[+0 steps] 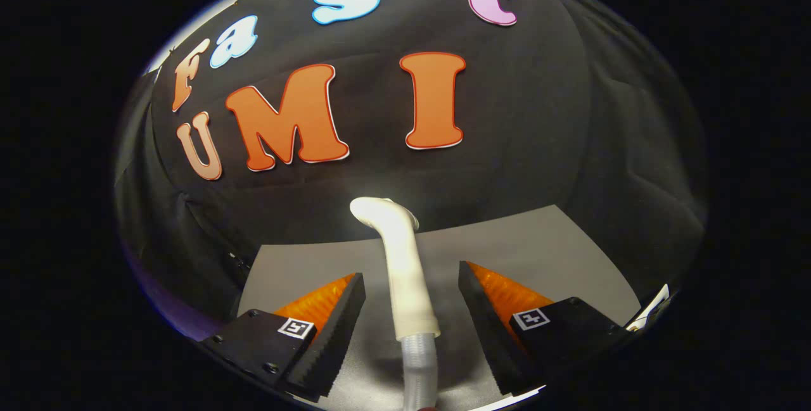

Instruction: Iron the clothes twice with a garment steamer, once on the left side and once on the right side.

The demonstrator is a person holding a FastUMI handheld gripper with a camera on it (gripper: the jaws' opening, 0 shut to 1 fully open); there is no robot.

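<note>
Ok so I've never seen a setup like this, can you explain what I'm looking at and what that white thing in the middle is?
This picture comes from a camera riding on a hand-held gripper, looking forward along its two black and orange fingers. They stand open. Between them lies a white steamer handle with a ribbed hose at its near end; its bent head points toward the wall. The fingers are on either side of it and neither touches it, so nothing is held. It rests on a grey table inside a booth with black cloth walls.

We see the steamer head [398, 252] standing between our open jaws, apart from both, its hose [419, 370] running back toward us, on the surface [538, 252] before the booth wall.
</note>
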